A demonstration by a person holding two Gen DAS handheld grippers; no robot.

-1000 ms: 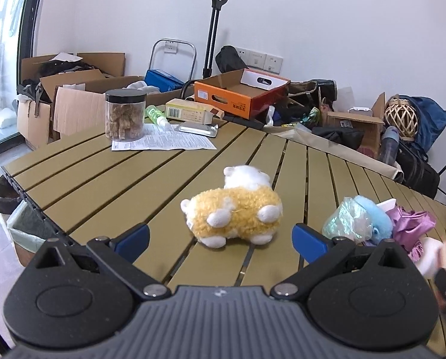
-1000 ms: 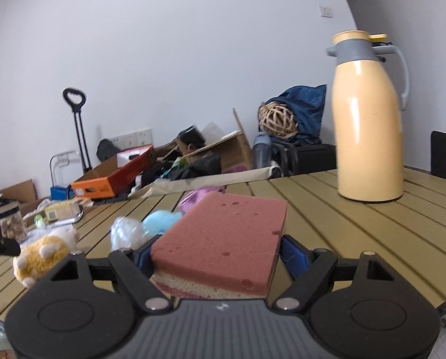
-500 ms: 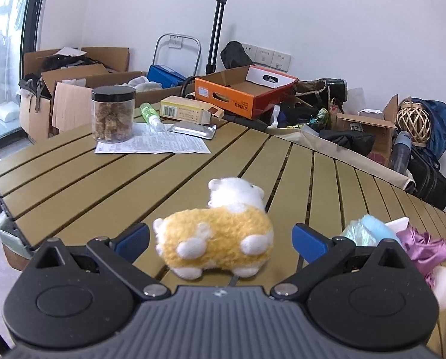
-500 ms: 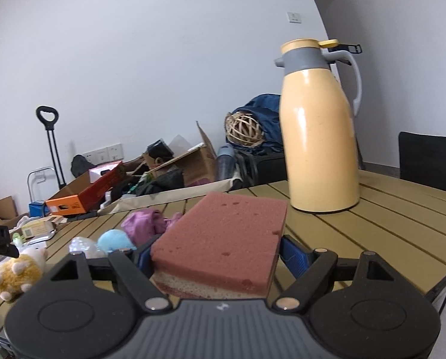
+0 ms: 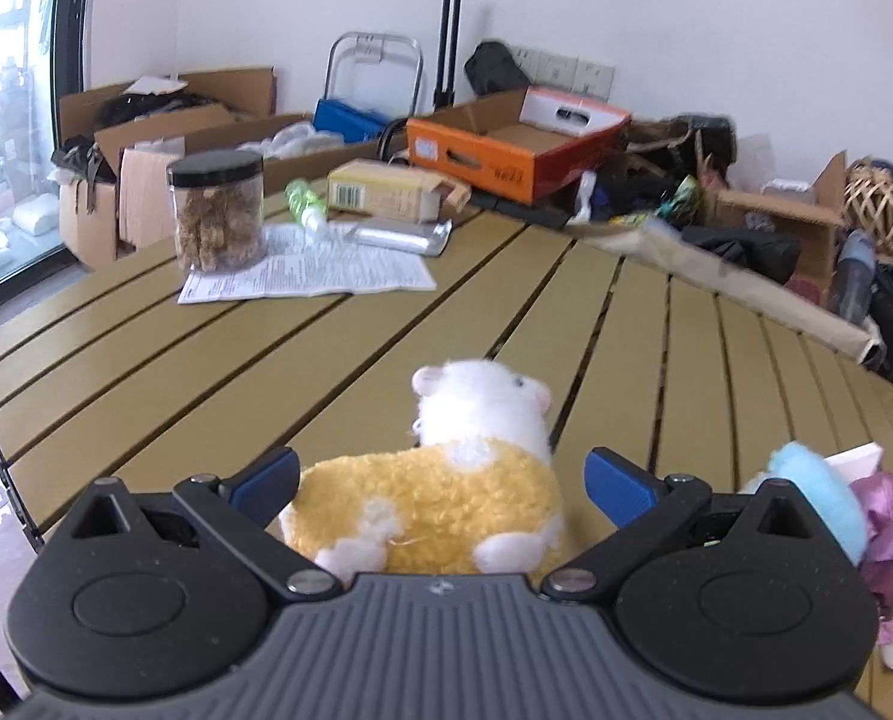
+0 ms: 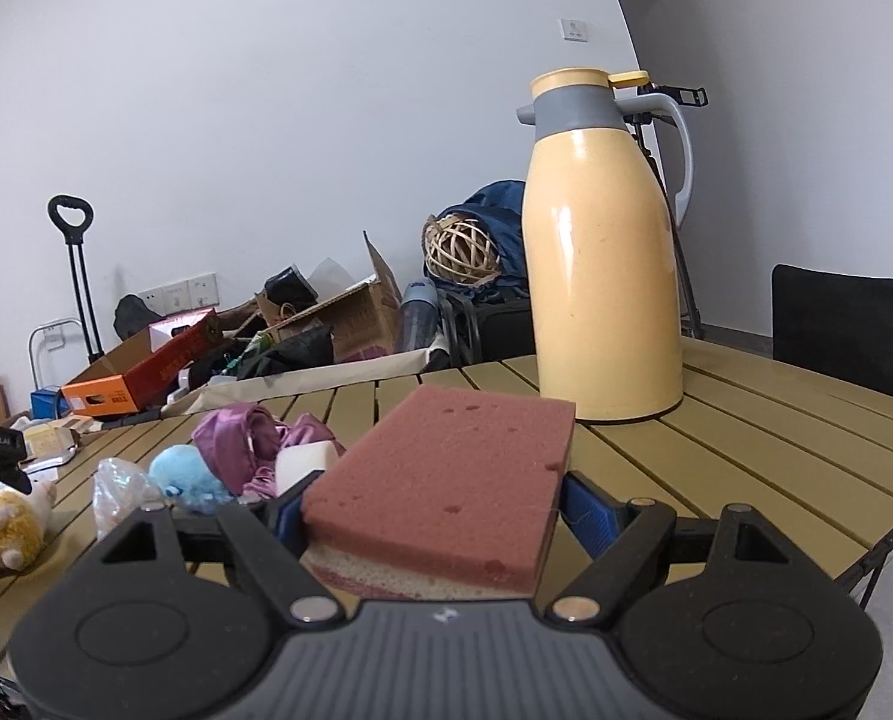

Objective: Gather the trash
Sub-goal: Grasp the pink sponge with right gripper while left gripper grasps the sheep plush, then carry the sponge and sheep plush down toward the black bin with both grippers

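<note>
Your left gripper [image 5: 440, 483] stands spread around a yellow-and-white plush hamster [image 5: 446, 504] (lying on the slatted table [image 5: 206, 372]). Your right gripper [image 6: 431, 519] clamps a reddish sponge [image 6: 446, 480], a thermos [image 6: 605, 258] beyond it.

Surfaces: mostly matt, soft goods on slats.

Slatted table [image 5: 146, 360] matt, smooth-planked; plush toy [image 5: 440, 510] fluffy pile; beyond it, printed paper sheet [image 5: 308, 276] under clear plastic jar [image 5: 218, 216]. Sponge [image 6: 446, 480] porous, rough; jug [image 6: 602, 276] behind it glossy plastic.

Slatted table [image 5: 146, 396]: plush hamster [image 5: 446, 498], jar [image 5: 217, 210], thermos [image 6: 605, 252].
</note>
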